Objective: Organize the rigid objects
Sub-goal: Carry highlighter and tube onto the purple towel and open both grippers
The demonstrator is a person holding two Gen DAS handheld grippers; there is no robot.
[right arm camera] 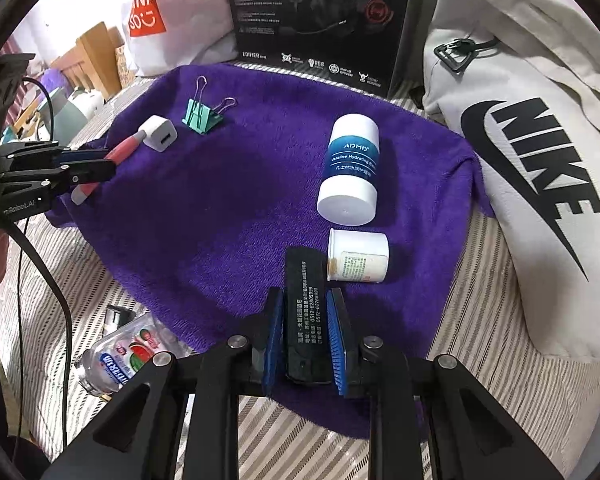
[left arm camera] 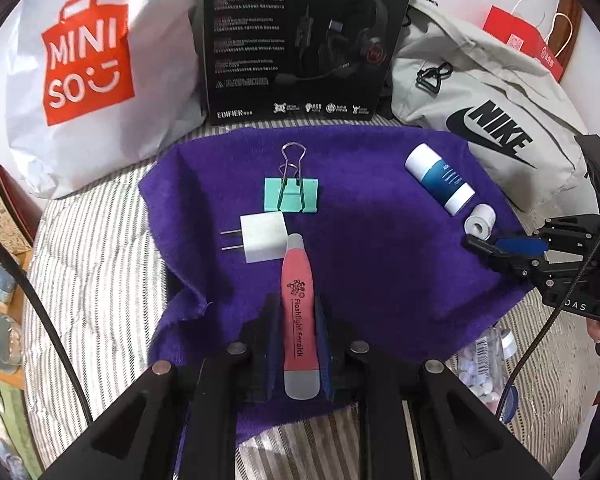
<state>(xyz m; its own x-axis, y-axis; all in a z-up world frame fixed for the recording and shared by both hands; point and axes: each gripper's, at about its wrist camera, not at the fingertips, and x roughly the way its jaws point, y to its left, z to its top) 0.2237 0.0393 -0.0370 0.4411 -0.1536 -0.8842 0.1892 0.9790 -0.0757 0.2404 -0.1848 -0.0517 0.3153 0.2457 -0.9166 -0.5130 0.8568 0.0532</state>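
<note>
Left gripper pinching pink flashlight lengthwise over purple towel, tip touching white charger. Green binder clip just beyond charger.

Right gripper clamped on black lighter, printed text legible only in right wrist view; left view shows only blue pads near small white jar.

Blue-white balm tube lying beside jar; label readable from right only.

Watermelon-label bottle off towel, seen from right; from left, only pills through clear plastic.
</note>
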